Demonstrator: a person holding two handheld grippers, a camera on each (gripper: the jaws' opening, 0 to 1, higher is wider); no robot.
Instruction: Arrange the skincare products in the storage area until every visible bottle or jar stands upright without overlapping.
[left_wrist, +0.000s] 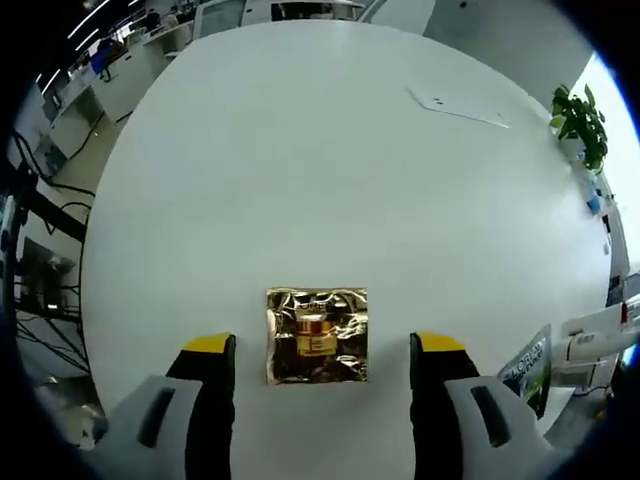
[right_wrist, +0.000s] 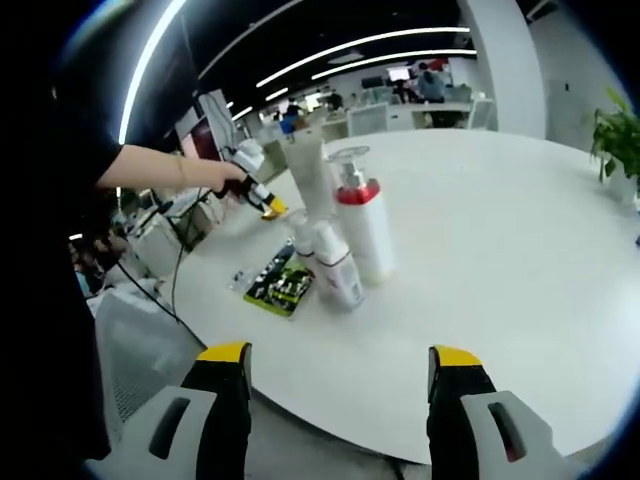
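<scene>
A square gold foil sheet (left_wrist: 317, 335) lies flat on the white round table (left_wrist: 320, 170), with a small gold jar (left_wrist: 315, 333) at its middle. My left gripper (left_wrist: 323, 345) hangs open above it, one jaw on each side of the sheet. In the right gripper view, a tall white pump bottle with a red band (right_wrist: 362, 225) stands upright beside a white tube (right_wrist: 308, 170). A shorter white bottle (right_wrist: 338, 268) leans in front of them. A green and black sachet (right_wrist: 278, 285) lies flat to their left. My right gripper (right_wrist: 340, 355) is open, near the table edge and short of the group.
A person's hand holds the left gripper (right_wrist: 255, 190) behind the bottles. A sachet (left_wrist: 530, 365) and a white bottle (left_wrist: 598, 335) sit at the right edge of the left gripper view. A sheet of paper (left_wrist: 455, 105) and a potted plant (left_wrist: 580, 120) are at the far side.
</scene>
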